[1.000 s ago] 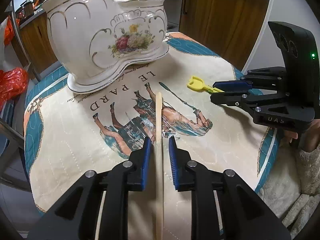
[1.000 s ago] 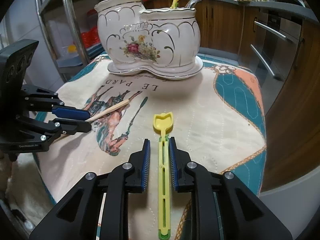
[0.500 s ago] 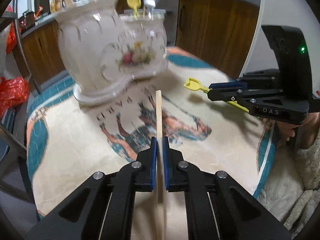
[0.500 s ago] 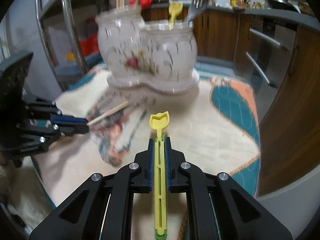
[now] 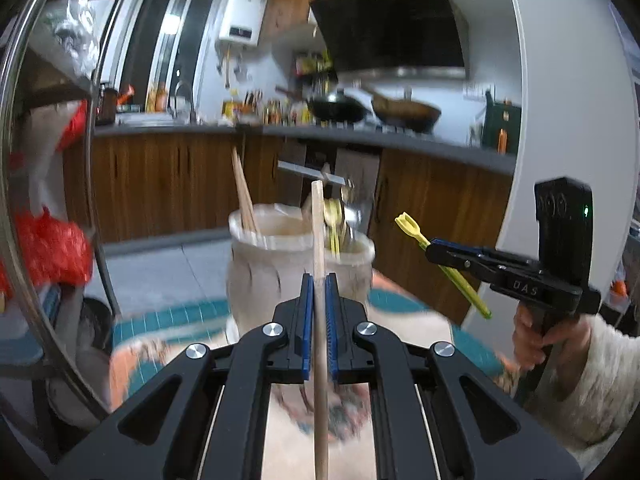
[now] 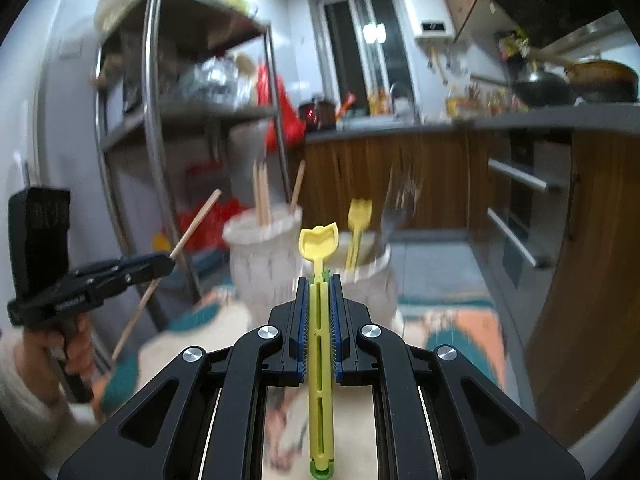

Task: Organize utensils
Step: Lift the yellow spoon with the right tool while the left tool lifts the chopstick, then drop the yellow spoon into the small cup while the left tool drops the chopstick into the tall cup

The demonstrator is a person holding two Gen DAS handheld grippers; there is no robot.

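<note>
1. 2 black hand-held grippers with blue pads are both raised above the cloth-covered table (image 5: 472, 332), each clamped on a utensil.
2. The left gripper (image 5: 319, 280) has its jaws pinched tight on a long pale wooden chopstick (image 5: 318, 232), which runs straight out between the pads and ends in front of the holder. From the right wrist view the same gripper (image 6: 166, 261) holds the stick slanting up to the right.
3. The right gripper (image 6: 319, 280) has just been closing, and its jaws now squeeze a yellow plastic fork with a slotted handle and green end (image 6: 318, 240); the scooped head sticks out past the pads. From the left wrist view that gripper (image 5: 430, 249) carries the fork tilted, head up to the left.
4. Ahead of both stands a white ceramic 2-compartment utensil holder (image 5: 256, 276), blurred. Its left compartment holds several wooden chopsticks (image 5: 244, 200); its right compartment holds another yellow fork (image 6: 357, 232) and what looks like metal cutlery, too smeared to name.
5. Each gripper's handle is held in a hand (image 5: 536, 340) with a fuzzy cream sleeve (image 5: 600, 384) at the wrist.
</note>
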